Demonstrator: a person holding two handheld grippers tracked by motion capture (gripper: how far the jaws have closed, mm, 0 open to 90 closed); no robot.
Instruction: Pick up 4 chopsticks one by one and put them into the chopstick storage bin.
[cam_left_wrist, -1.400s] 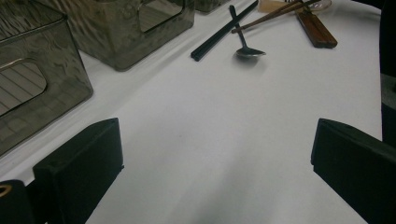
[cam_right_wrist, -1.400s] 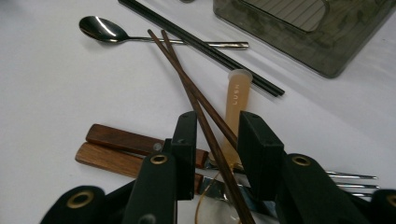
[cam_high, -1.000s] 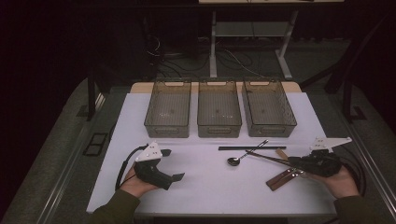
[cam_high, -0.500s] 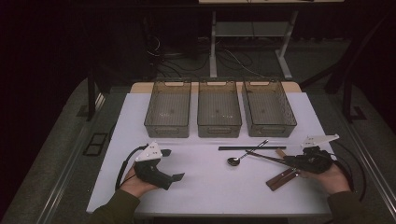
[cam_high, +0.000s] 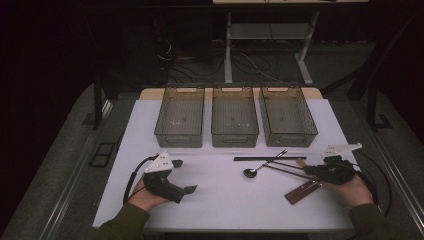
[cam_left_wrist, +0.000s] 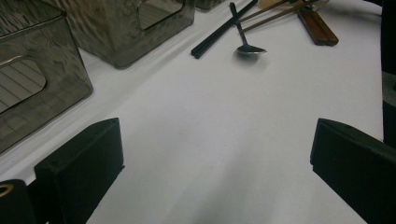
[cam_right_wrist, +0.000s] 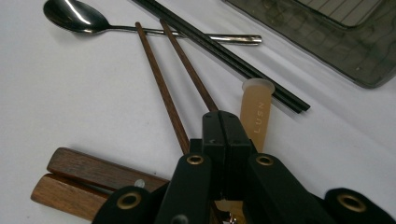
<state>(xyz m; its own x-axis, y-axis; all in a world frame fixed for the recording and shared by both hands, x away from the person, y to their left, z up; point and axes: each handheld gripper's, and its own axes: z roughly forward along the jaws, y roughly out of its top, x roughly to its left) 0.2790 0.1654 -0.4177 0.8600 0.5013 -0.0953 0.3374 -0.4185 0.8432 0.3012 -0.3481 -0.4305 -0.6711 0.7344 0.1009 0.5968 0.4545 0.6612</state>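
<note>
1. Since the earlier frames, our right gripper (cam_high: 311, 171) is sitting slightly closer to the chopsticks; our left gripper (cam_high: 184, 176) is keeping its place, and nothing on the mat (cam_high: 220, 200) is lying differently.
2. We are working at a white mat covering most of the table.
3. Three bins are standing side by side along the mat's far edge: left bin (cam_high: 159, 131), middle bin (cam_high: 235, 137), right bin (cam_high: 311, 132).
4. We are holding the left gripper over bare mat at the near left, well apart from the cutlery; in the left gripper view its jaws are standing wide apart with nothing between them.
5. We are holding the right gripper at the near right, pointing left at the cutlery; in the right gripper view (cam_right_wrist: 226, 126) its jaws are pressing together at the near ends of the brown chopsticks (cam_right_wrist: 161, 88). Whether they are pinching a stick, we cannot tell.
6. Black chopsticks (cam_high: 260, 159) are lying level, just in front of the middle and right bins, crossing over the spoon's handle.
7. Brown chopsticks are fanning out from the right gripper toward the spoon.
8. Wooden handles (cam_right_wrist: 84, 179) are lying as a pair, just beside the right gripper on its near side.
9. One spoon (cam_high: 251, 172) is resting bowl-up, near the mat's centre.
10. One amber tube (cam_right_wrist: 256, 116) is lying just beside the closed jaws.
</note>
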